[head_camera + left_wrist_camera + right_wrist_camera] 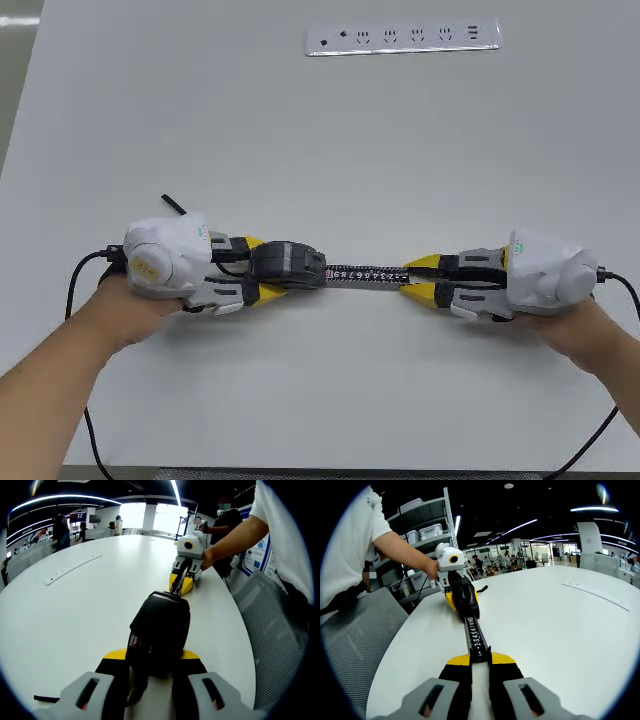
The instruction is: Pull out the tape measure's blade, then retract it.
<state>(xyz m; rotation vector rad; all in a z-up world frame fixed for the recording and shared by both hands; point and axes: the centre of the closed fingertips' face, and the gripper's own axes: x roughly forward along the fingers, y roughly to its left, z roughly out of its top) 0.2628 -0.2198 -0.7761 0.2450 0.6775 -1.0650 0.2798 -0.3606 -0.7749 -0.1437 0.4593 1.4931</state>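
Observation:
A black tape measure case (287,266) lies on the white table, held between the yellow-tipped jaws of my left gripper (262,268), which is shut on it. In the left gripper view the case (159,630) bulks up close between the jaws. A short length of black blade with white numbers (365,274) runs from the case to my right gripper (408,277), which is shut on the blade's end. From the right gripper view the blade (475,637) stretches away to the case (465,599) and the left gripper (455,600) behind it.
A white power strip (402,38) lies flat at the far side of the table (320,150). Black cables trail from both grippers off the near edge. An office chair (355,640) stands beside the table, and a person's arms hold both grippers.

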